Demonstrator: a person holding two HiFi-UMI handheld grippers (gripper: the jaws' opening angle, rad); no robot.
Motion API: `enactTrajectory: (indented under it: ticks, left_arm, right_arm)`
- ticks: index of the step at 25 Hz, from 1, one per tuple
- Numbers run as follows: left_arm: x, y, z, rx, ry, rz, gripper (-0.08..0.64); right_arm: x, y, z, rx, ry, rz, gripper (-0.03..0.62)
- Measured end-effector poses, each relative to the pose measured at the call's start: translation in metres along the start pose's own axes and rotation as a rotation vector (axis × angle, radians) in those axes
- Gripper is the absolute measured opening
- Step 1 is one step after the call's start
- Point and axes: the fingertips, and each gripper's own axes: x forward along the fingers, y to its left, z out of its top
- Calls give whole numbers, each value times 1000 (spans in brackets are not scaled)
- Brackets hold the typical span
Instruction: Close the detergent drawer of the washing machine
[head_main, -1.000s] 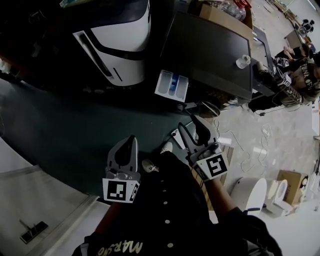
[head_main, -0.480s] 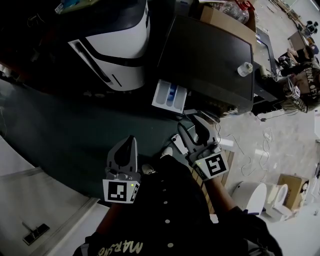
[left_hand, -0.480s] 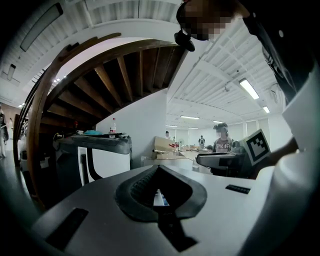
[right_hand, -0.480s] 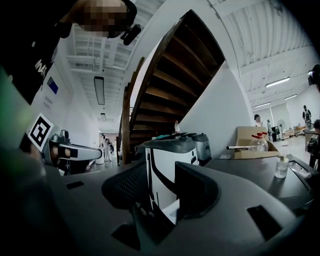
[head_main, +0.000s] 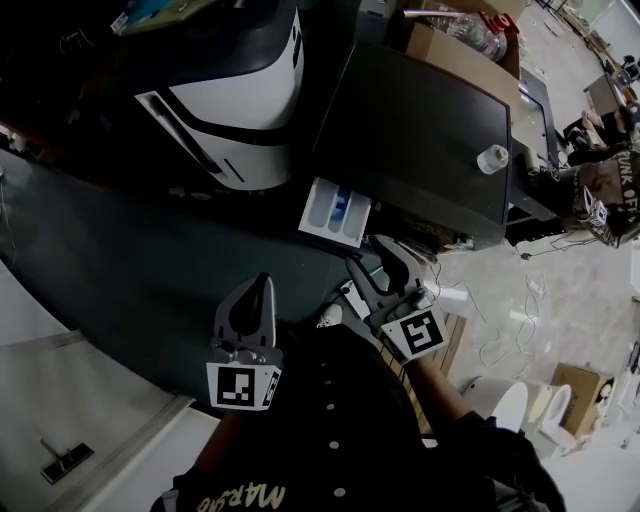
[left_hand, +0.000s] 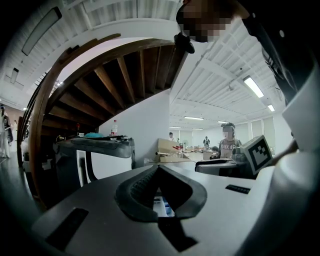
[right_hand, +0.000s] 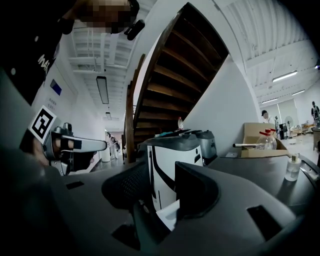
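In the head view the dark washing machine (head_main: 420, 130) has its white detergent drawer (head_main: 335, 212), with blue inserts, pulled out toward me. My right gripper (head_main: 366, 252) hovers just short of the drawer's front, a little to its right. It is open, and through the gap between its jaws the right gripper view shows a white drawer corner (right_hand: 167, 215). My left gripper (head_main: 252, 292) hangs lower left over the dark floor, well away from the drawer. Its tips meet, shut on nothing. The drawer (left_hand: 162, 206) peeks through below them in the left gripper view.
A white and black appliance (head_main: 240, 90) stands left of the washing machine. A small bottle (head_main: 491, 158) sits on the machine's top, with a cardboard box (head_main: 450, 45) behind it. Cables (head_main: 500, 330) trail on the light floor to the right, where people stand. A wooden staircase (left_hand: 100, 75) rises overhead.
Both grippers have moved forward toward the washing machine. The gap between the right gripper and the drawer front has narrowed. Neither gripper's jaws have changed.
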Motion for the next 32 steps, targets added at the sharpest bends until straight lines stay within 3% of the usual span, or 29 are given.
enactTrajectory:
  ticks: [7, 23, 32]
  left_arm:
    - [8, 14, -11, -6, 31, -18, 9]
    - [48, 49, -37, -3, 124, -271, 9]
    - [55, 47, -52, 5, 178, -329, 9]
  right_arm:
    - [19, -2, -41, 21, 74, -34, 181]
    - [37, -1, -149, 125, 258, -287, 179]
    - [34, 5, -192, 203, 304, -377, 181]
